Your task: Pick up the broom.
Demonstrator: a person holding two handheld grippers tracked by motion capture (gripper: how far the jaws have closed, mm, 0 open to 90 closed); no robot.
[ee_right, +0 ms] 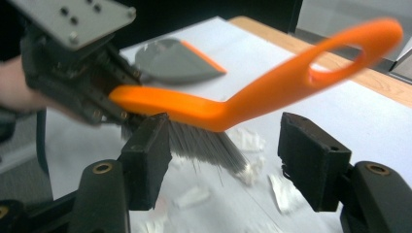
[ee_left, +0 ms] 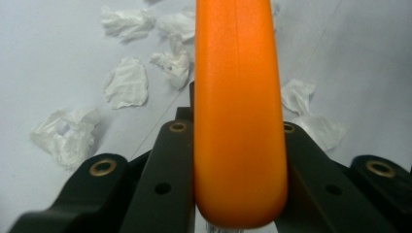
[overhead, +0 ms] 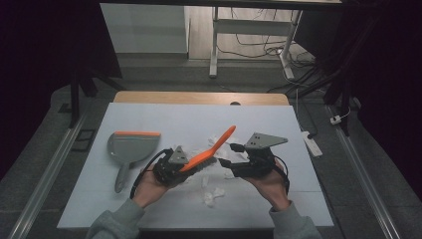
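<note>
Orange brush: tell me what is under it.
Under the orange brush held by the left tongs hang its grey bristles; below lie crumpled tissue scraps on the white table. Scraps directly beneath the bristles are partly covered.

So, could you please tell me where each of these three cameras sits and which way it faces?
High view: above the person's side, looking forward and down on the white table; forearms, both hands.
Left gripper view: on the left gripper, along its jaws shut on the orange-handled brush, toward crumpled white paper scraps.
Right gripper view: on the right gripper, jaws open, facing the left gripper.
All three share the brush.
</note>
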